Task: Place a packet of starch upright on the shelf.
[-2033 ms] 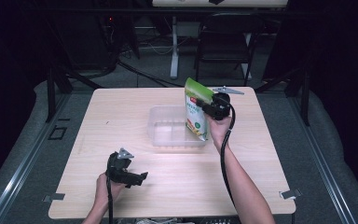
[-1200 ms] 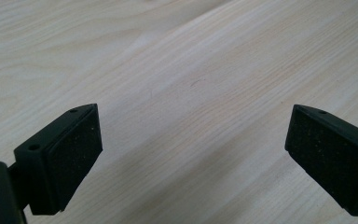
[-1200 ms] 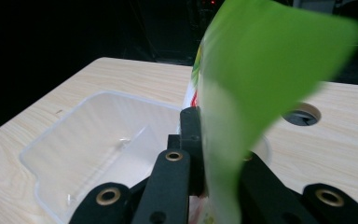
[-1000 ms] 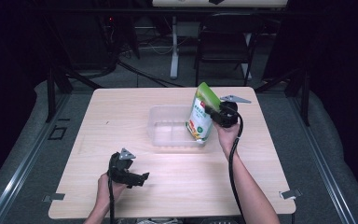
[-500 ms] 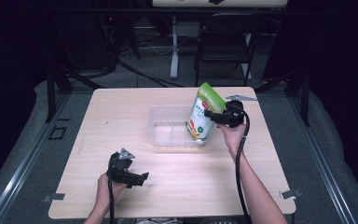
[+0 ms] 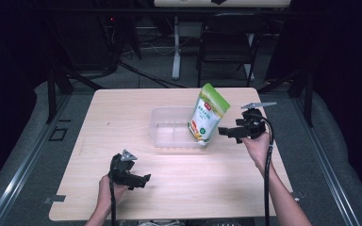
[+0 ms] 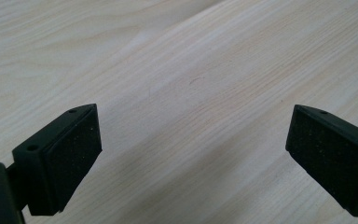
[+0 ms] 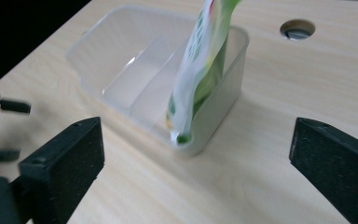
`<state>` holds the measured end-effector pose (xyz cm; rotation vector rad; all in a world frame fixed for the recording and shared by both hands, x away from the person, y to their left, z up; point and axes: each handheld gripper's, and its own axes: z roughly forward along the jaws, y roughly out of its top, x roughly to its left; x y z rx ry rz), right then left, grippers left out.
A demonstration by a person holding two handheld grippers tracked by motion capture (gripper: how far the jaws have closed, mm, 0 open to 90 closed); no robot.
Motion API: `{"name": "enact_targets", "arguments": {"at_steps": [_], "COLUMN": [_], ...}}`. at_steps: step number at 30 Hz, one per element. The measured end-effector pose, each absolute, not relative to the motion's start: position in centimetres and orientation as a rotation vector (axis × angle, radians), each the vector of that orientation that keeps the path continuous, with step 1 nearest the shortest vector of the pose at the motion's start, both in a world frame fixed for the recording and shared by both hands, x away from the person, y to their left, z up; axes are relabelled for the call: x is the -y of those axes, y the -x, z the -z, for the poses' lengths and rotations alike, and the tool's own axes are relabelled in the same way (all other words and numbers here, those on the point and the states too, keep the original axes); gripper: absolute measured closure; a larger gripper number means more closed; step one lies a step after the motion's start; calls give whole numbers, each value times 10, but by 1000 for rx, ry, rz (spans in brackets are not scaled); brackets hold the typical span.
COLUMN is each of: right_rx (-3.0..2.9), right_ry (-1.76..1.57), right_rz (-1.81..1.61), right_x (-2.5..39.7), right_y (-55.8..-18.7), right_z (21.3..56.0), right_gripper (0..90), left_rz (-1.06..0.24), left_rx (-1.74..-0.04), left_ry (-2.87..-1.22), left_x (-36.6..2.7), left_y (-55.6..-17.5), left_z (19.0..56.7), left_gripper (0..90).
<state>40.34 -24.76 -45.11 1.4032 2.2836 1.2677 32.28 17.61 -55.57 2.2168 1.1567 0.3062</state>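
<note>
the right gripper point(image 6: 226, 131) hovers just right of the clear plastic tub point(image 6: 169, 132), jaws spread wide and holding nothing. the tub's near wall stands between it and the pouch's base. the green-and-white pouch point(image 6: 207, 113) stands tilted in the tub's right end, apart from the jaws. the left gripper point(image 6: 141, 181), also spread and empty, rests on the wooden table point(image 6: 122, 113), well apart.

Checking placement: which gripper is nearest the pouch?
The right gripper, jaws open just right of the green pouch in the clear container; the left gripper rests far off.
</note>
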Motion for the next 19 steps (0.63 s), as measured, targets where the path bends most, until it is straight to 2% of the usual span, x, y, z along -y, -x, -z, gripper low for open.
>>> {"name": "enact_targets", "arguments": {"at_steps": [11,19], "right_rx": [-2419,-2429], "right_ry": [-1331,-1395], "right_rz": [-1143,-1145], "right_x": [256,265], "right_y": [-345,-341], "right_z": [487,512], "right_gripper": [0,0], "left_rz": [-323,-323], "left_rx": [-1145,-1146], "left_ry": [-2219,-2191], "left_x": [-175,-175], "left_y": [-321,-321], "left_z": [554,556], "left_gripper": [35,34]}}
